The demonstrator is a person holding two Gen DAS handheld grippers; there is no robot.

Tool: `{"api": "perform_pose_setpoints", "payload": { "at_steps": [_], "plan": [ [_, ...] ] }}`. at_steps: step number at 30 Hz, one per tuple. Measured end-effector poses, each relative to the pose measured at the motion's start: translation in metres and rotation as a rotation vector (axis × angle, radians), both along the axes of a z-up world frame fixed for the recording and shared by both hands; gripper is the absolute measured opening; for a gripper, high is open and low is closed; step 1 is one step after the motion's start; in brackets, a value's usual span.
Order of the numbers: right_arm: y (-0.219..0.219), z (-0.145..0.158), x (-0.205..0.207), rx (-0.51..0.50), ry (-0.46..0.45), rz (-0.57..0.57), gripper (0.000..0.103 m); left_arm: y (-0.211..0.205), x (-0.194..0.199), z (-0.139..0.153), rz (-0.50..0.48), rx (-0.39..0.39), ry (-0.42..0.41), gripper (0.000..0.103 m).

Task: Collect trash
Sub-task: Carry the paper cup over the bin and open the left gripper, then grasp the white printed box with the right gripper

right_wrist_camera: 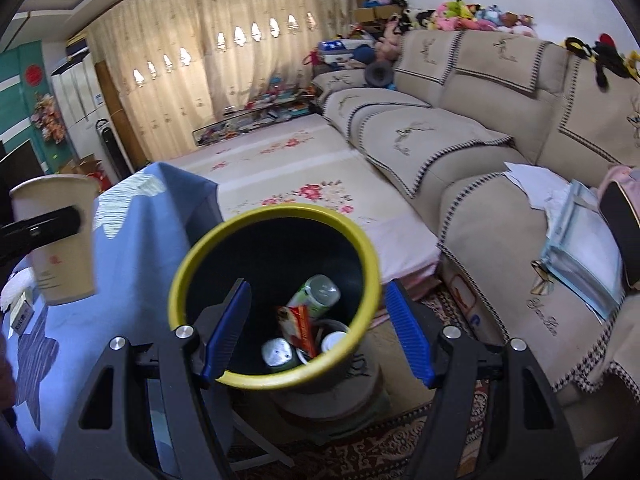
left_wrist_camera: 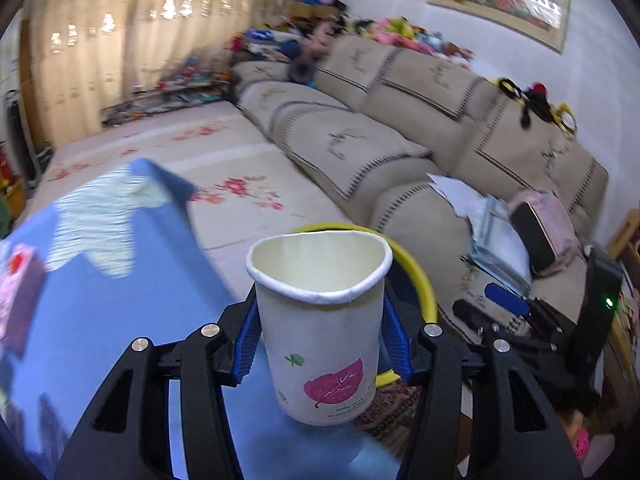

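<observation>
In the left wrist view a white paper cup (left_wrist_camera: 320,332) with a pink leaf print stands upright between the blue pads (left_wrist_camera: 249,340) of my left gripper (left_wrist_camera: 320,320). The pads press its sides and its rim is squeezed out of round. Behind the cup shows the yellow rim of the trash bin (left_wrist_camera: 416,276). In the right wrist view the black bin (right_wrist_camera: 276,380) lies under my right gripper (right_wrist_camera: 318,312), whose jaws stand apart with nothing pressed between them. Inside lie a bottle (right_wrist_camera: 320,292), a red wrapper (right_wrist_camera: 298,328) and other rubbish. At the far left the held cup (right_wrist_camera: 60,256) hangs above the table.
A table under a blue cloth (right_wrist_camera: 132,264) fills the left. The bin stands on a round stool (right_wrist_camera: 332,404) over a patterned rug. A beige sofa (right_wrist_camera: 500,208) with papers and a bag runs along the right. A flowered floor mat (right_wrist_camera: 300,184) lies beyond.
</observation>
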State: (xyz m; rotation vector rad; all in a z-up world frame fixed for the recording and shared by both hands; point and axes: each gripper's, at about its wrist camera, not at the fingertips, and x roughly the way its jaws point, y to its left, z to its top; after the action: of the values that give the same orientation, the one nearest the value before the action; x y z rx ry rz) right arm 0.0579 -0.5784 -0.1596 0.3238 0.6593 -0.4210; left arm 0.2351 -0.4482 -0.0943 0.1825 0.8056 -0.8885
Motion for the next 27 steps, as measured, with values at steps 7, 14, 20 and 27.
{"api": "perform_pose_setpoints", "payload": {
  "at_steps": [7,14,20,27],
  "plan": [
    [-0.013,-0.003,-0.014,0.010,0.004,-0.033,0.067,-0.061,0.020,-0.028,-0.016,0.040,0.034,0.062],
    [-0.011,-0.002,-0.011,0.023,0.005,-0.022,0.069,-0.038,0.028,-0.024,0.038,0.017,0.025,0.075],
    [0.009,0.005,-0.004,0.015,-0.003,0.021,0.069,0.039,0.006,0.009,0.127,-0.066,-0.022,0.083],
    [0.054,0.015,0.020,-0.014,-0.002,0.132,0.071,0.181,-0.031,0.048,0.346,-0.150,-0.151,0.098]
  ]
}}
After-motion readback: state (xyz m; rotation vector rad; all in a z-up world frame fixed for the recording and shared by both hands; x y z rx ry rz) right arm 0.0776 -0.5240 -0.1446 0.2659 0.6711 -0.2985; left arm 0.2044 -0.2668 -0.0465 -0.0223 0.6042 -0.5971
